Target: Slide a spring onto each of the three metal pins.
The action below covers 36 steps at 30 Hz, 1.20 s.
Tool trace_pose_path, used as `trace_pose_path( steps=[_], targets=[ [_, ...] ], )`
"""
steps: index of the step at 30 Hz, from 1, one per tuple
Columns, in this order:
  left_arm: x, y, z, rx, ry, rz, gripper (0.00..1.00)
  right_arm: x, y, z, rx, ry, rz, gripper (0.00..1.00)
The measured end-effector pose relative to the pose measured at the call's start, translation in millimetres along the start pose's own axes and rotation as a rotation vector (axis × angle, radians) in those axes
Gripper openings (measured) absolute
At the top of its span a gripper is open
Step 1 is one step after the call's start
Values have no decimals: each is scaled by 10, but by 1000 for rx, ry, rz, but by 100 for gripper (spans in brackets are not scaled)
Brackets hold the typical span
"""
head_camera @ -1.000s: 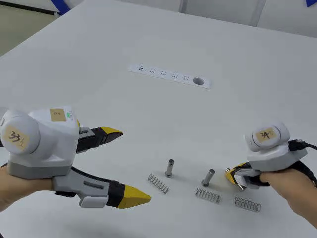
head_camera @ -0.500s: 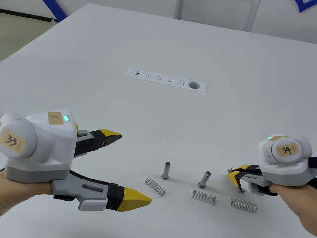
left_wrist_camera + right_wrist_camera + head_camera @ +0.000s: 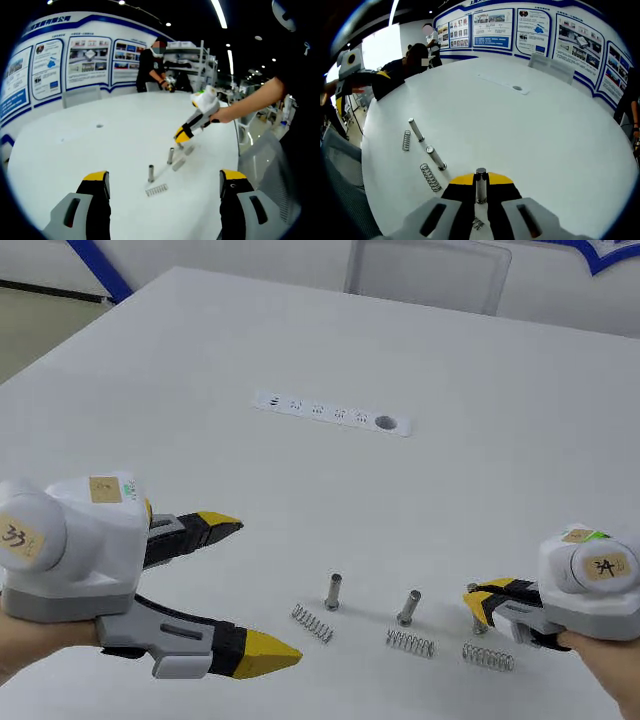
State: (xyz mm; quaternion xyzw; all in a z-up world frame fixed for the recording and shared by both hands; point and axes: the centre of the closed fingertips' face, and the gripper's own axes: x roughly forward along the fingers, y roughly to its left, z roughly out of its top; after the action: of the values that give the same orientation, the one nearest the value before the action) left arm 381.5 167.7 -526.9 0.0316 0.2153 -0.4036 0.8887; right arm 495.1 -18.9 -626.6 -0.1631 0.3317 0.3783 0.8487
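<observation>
Two short metal pins (image 3: 333, 590) (image 3: 408, 606) stand upright on the white table (image 3: 300, 480). A coil spring lies in front of each (image 3: 311, 623) (image 3: 410, 643), and a third spring (image 3: 488, 657) lies further right. My right gripper (image 3: 478, 602) is low over the table and shut on the third pin (image 3: 480, 186), which stands upright between its yellow tips just behind the third spring. My left gripper (image 3: 245, 590) hovers wide open to the left of the row, holding nothing. From the left gripper view, the pins (image 3: 151, 173) (image 3: 170, 155) and the right gripper (image 3: 182, 134) line up ahead.
A white power strip (image 3: 330, 412) is set flush in the table beyond the pins. A chair (image 3: 425, 275) stands at the far edge. People (image 3: 417, 60) stand around the table's ends. Bare table surrounds the parts.
The head camera has tilted, shifting the whole picture. My right hand has dropped lower and further right, still holding the pin. The left gripper stays open and has hardly moved.
</observation>
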Motion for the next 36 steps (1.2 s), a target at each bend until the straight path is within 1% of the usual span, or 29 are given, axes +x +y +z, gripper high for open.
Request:
trace_pose_path(
  steps=[5, 9, 11, 13, 15, 17, 22, 26, 28, 30, 33, 35, 36],
  targets=[
    [5, -30, 17, 8, 1, -2, 93, -63, -31, -19, 2, -28, -13, 8],
    [14, -75, -35, 16, 23, -8, 93, -112, -27, -51, -7, -42, -10, 8],
    [12, -108, -45, 20, 26, -14, 93, -139, -25, -69, -14, -49, -11, 8],
    [8, -117, -32, 9, 16, -15, 93, -161, -18, -86, -11, -63, -6, 8],
    [3, -100, -28, 1, 11, -7, 93, -175, -20, -104, -4, -73, -6, 8],
    [-2, -96, -35, 1, 13, -2, 92, -193, -25, -124, 11, -74, -7, 8],
    [-9, -134, -43, 11, 23, -6, 92, -214, -28, -135, -16, -72, -11, 8],
    [-14, -156, -24, 9, 19, -7, 92, -215, -25, -132, -11, -70, -7, 9],
    [-25, -172, 16, 1, 4, -9, 92, -228, -28, -138, -11, -62, -8, 9],
    [-30, -166, 41, -5, -7, -7, 92, -264, -23, -119, -13, -70, -5, 11],
    [-33, -163, 54, -8, -13, -3, 92, -348, -59, -88, -16, -87, -4, 14],
    [-29, -168, 53, -11, -13, -3, 92, -376, -70, -117, -17, -80, 11, 15],
    [-23, -176, 42, -12, -10, -5, 92, -391, -80, -165, -30, -65, 21, 16]
  ],
)
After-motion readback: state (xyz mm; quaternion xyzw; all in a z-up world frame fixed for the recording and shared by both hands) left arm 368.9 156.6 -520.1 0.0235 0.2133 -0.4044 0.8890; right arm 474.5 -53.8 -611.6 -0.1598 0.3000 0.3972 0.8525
